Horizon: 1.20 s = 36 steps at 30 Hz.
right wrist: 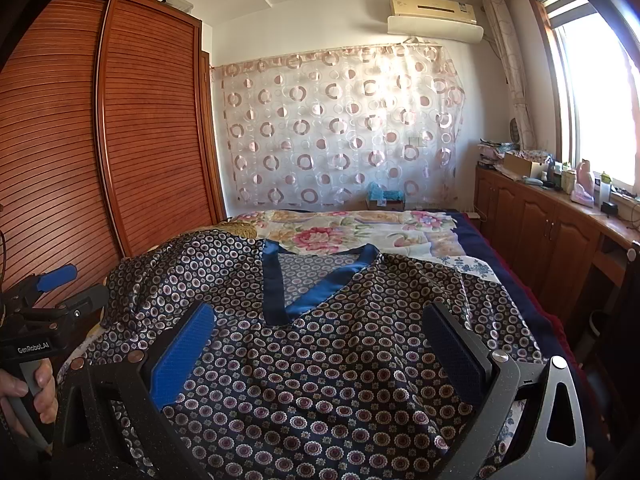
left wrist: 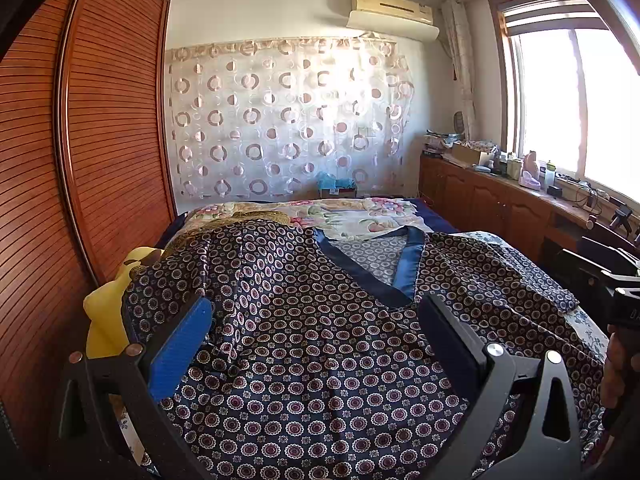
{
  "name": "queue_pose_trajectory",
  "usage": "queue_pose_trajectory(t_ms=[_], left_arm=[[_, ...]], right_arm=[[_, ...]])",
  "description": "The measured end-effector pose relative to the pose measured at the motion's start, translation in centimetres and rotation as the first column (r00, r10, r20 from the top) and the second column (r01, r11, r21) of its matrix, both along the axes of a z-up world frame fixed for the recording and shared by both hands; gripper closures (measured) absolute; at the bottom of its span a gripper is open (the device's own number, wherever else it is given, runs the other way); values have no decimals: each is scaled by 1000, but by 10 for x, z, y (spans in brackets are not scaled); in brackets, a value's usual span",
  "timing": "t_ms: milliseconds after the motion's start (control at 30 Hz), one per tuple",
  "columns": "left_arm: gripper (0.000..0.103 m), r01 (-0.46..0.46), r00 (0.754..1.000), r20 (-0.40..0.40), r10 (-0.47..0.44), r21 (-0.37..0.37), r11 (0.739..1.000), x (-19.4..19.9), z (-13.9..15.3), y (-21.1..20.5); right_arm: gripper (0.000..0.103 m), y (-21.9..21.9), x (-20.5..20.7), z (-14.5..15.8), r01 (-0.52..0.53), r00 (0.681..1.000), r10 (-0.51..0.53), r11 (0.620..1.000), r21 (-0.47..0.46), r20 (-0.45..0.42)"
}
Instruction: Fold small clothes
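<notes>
Between both grippers' spread jaws, patterned top [left wrist: 320,340] flat on bed [left wrist: 372,220].

The only writing I can make out is "GenRobot.AI", in white letters on the black body of the left gripper [right wrist: 56,280], seen at the lower left of the right wrist view, just above the hand [right wrist: 28,396] that grips its handle. The air conditioner [right wrist: 434,16] at the upper right carries a small strip of marks near its right end, too small and blurred to read.
</notes>
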<state>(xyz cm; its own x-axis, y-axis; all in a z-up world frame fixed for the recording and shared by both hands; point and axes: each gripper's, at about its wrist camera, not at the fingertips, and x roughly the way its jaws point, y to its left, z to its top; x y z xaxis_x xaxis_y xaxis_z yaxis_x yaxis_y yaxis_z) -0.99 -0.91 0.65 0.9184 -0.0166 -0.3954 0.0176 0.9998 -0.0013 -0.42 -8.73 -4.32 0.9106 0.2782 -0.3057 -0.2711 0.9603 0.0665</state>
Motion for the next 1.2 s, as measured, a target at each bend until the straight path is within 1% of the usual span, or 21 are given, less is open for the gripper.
queue_pose_trajectory(t_ms=[800, 833, 1067, 1200], left_arm=[[0, 0, 1000, -1, 0, 3, 1000, -1, 5, -1], [0, 1, 1000, 2, -1, 4, 1000, -1, 1, -1], [0, 2, 1000, 1, -2, 2, 1000, -1, 3, -1], [0, 6, 1000, -1, -6, 2, 1000, -1, 3, -1]], right_arm=[[0, -1, 1, 1, -3, 1000, 3, 1000, 6, -2], [0, -1, 1, 1, -3, 1000, 3, 1000, 6, -2], [0, -1, 1, 1, -6, 1000, 6, 1000, 7, -1], [0, 0, 3, -1, -20, 1000, 20, 1000, 9, -9]])
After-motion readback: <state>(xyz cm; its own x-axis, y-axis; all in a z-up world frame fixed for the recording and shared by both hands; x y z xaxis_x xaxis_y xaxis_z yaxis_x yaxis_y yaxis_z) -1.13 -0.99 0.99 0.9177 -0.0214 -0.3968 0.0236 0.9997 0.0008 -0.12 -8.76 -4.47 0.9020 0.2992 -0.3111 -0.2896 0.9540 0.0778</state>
